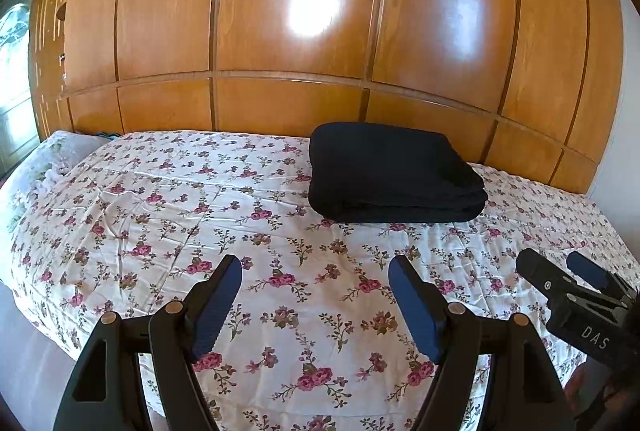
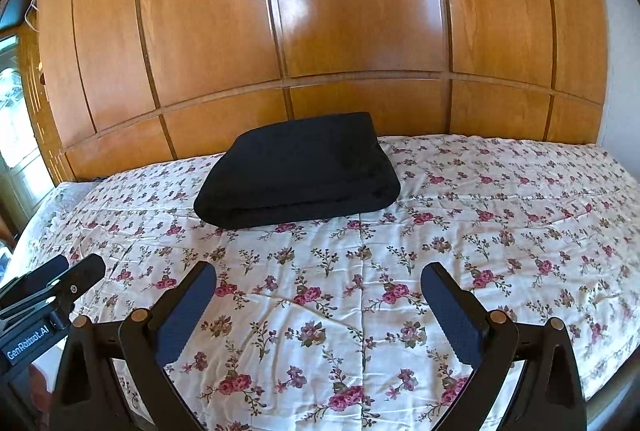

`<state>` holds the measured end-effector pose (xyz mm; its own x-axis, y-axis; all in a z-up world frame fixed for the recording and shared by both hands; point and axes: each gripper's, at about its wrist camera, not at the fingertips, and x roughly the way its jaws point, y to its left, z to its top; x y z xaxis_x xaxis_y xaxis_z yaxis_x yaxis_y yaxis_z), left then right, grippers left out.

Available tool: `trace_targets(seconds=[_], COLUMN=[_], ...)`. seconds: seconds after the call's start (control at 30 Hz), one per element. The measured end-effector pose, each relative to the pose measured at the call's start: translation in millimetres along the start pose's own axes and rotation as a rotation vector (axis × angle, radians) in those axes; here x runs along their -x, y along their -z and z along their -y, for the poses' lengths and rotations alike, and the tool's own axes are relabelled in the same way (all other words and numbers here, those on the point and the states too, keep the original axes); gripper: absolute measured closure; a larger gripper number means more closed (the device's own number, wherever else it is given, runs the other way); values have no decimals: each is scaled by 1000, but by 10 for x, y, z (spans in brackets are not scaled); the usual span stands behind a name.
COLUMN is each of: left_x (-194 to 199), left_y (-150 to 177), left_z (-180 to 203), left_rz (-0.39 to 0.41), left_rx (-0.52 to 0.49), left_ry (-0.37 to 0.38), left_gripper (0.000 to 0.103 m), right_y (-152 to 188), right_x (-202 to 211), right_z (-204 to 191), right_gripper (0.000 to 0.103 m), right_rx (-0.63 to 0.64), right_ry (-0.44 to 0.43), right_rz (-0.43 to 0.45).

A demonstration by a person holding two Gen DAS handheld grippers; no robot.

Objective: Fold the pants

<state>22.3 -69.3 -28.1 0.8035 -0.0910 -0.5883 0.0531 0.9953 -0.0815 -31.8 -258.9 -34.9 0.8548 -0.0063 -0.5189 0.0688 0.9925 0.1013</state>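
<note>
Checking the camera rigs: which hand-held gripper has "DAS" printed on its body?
The right hand-held gripper, seen at the left camera's right edge, carries "DAS". The left hand-held gripper, seen from the right camera, reads "GenRobot.AI" instead. Both hang open over the bed.

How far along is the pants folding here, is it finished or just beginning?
It looks finished. The black pants lie in a neat, layered bundle on the floral bedspread, near the wooden wardrobe. Nothing is in hand: the left gripper and the right gripper are both open and empty, held apart from the bundle. From this view, nothing seems left except perhaps putting the bundle away.
</note>
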Motion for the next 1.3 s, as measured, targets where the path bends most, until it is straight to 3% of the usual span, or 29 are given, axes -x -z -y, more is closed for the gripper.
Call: trace_targets(seconds=[1.3], left_x=[-46], left_y=[41], left_z=[30], left_rz=[-42], left_rx=[-13], left_ry=[13], left_gripper=[29], right_y=[36], right_x=[-52], right_z=[26], right_gripper=[0], right_rx=[-49], right_ry=[-13], right_rz=[-23])
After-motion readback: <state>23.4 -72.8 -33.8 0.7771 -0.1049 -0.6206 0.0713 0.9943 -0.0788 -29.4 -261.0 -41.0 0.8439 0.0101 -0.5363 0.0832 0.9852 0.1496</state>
